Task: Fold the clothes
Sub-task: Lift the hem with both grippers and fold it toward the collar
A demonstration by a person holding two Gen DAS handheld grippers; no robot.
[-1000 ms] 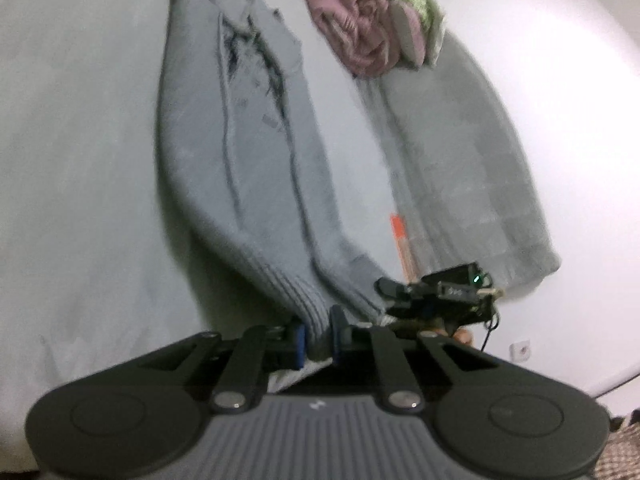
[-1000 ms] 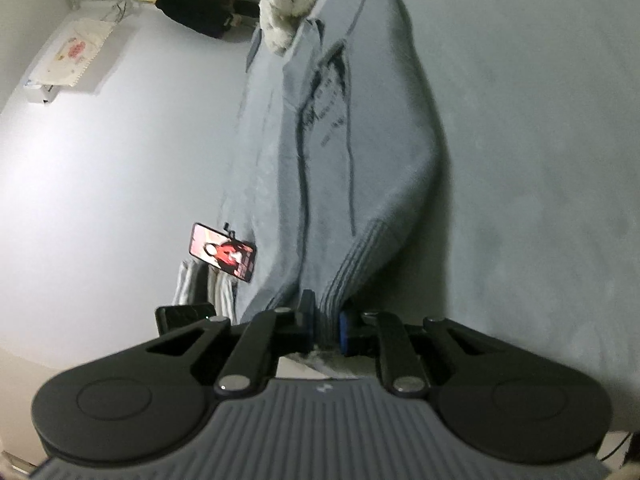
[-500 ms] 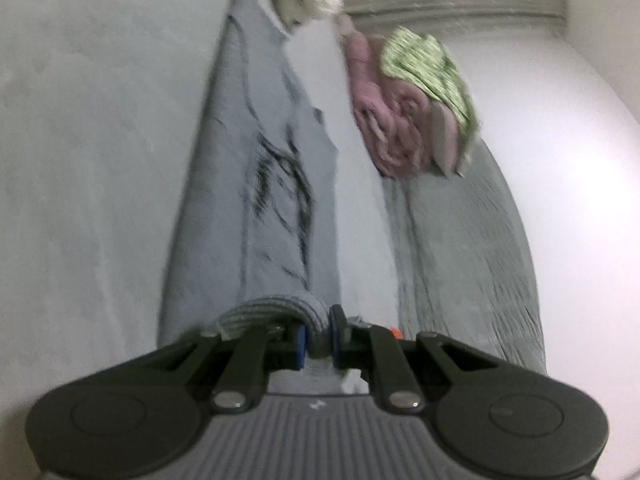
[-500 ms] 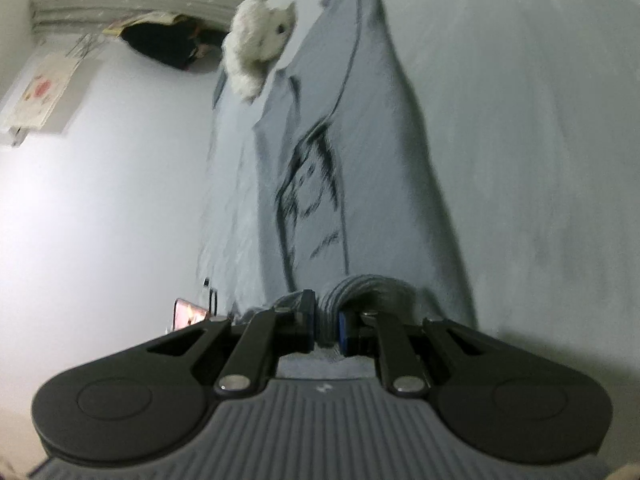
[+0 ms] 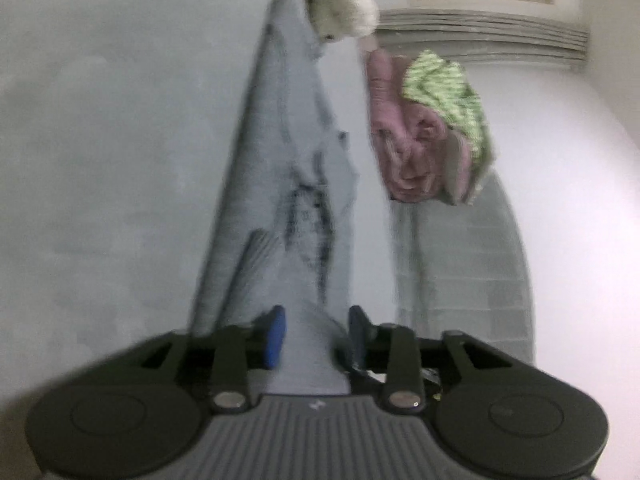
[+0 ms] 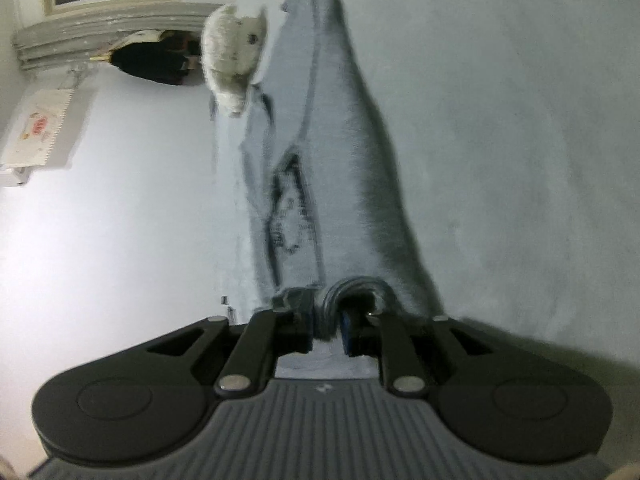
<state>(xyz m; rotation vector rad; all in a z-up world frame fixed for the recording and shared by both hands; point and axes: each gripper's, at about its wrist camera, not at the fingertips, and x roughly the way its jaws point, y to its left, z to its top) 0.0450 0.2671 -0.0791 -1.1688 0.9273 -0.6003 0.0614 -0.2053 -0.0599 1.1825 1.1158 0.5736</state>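
A grey knit sweater [image 5: 280, 184] with a dark print lies flat on the pale grey bed and runs away from both grippers; it also shows in the right wrist view [image 6: 320, 152]. My left gripper [image 5: 316, 334] is open, its blue pads apart with the sweater's fabric lying between them. My right gripper [image 6: 328, 322] is shut on the sweater's ribbed hem [image 6: 356, 288], which arches in a loop over its fingers. Both views are blurred.
A pile of pink and green-striped clothes [image 5: 428, 140] sits on a grey blanket [image 5: 460, 272] right of the sweater. A white plush toy [image 6: 234, 54] lies beyond the sweater's far end. A dark bundle [image 6: 156, 60] lies by the window wall.
Both grippers carried the hem forward over the sweater, towards its collar. The left gripper's jaws have opened; the right gripper still grips the hem.
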